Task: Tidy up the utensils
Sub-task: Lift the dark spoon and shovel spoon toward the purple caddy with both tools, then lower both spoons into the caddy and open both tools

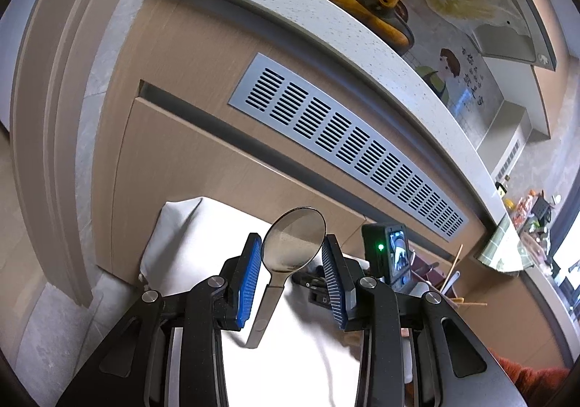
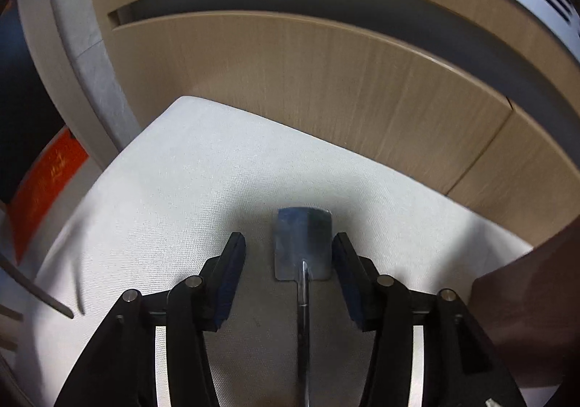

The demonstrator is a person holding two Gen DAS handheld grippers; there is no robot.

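Observation:
A steel spoon (image 1: 294, 244) stands between the blue pads of my left gripper (image 1: 291, 238). Both pads press on the edges of its bowl, and its handle hangs down toward the white cloth (image 1: 203, 247). In the right wrist view, a metal utensil with a flat square blade (image 2: 302, 244) lies on the white cloth (image 2: 181, 171). My right gripper (image 2: 288, 238) stands open around it, with a gap on each side of the blade. Its handle runs back between the fingers, out of sight.
A wooden cabinet front (image 2: 326, 73) with a grey vent grille (image 1: 344, 146) rises just beyond the cloth. A brown box (image 2: 525, 316) stands at the right, with chopsticks (image 1: 451, 276) sticking out. A thin grey utensil (image 2: 40, 293) lies at the cloth's left edge. A yellow pan (image 1: 380, 12) sits on the counter.

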